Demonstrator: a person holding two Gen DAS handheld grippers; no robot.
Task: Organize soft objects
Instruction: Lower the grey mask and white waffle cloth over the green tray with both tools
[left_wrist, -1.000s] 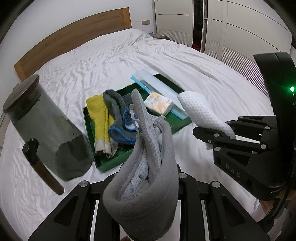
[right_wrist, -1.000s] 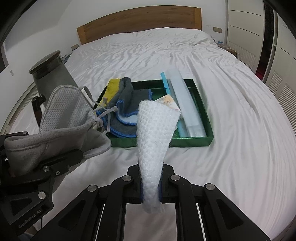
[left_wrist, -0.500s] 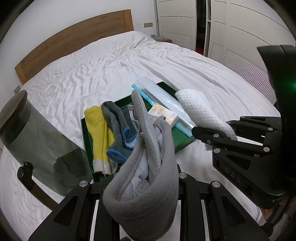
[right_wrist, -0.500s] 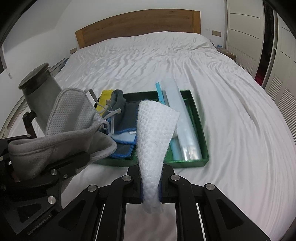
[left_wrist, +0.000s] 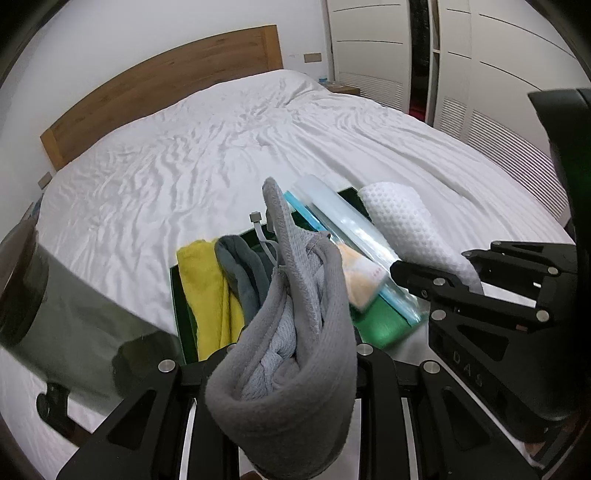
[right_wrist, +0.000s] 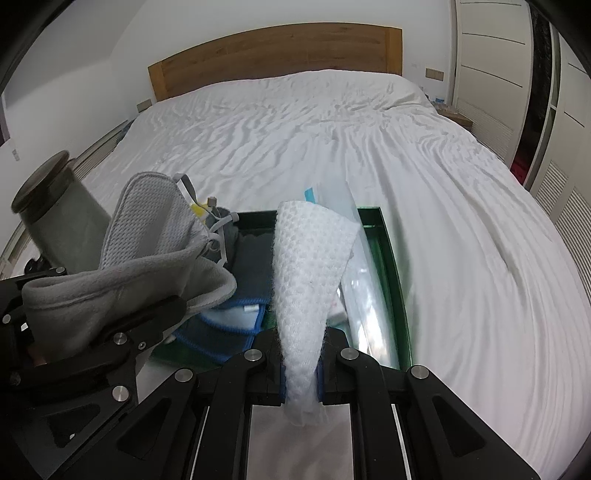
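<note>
Presently, a grey cloth bundle (left_wrist: 291, 354) is clamped in the closed jaws of the left gripper (left_wrist: 284, 373), and a white waffle-textured cloth (right_wrist: 306, 295) is pinched upright by the right gripper (right_wrist: 301, 373). Both are held above a green tray (right_wrist: 393, 266) on the white bed (right_wrist: 424, 184), where yellow (left_wrist: 207, 291) and dark grey cloths (left_wrist: 240, 269) are laid.
</note>
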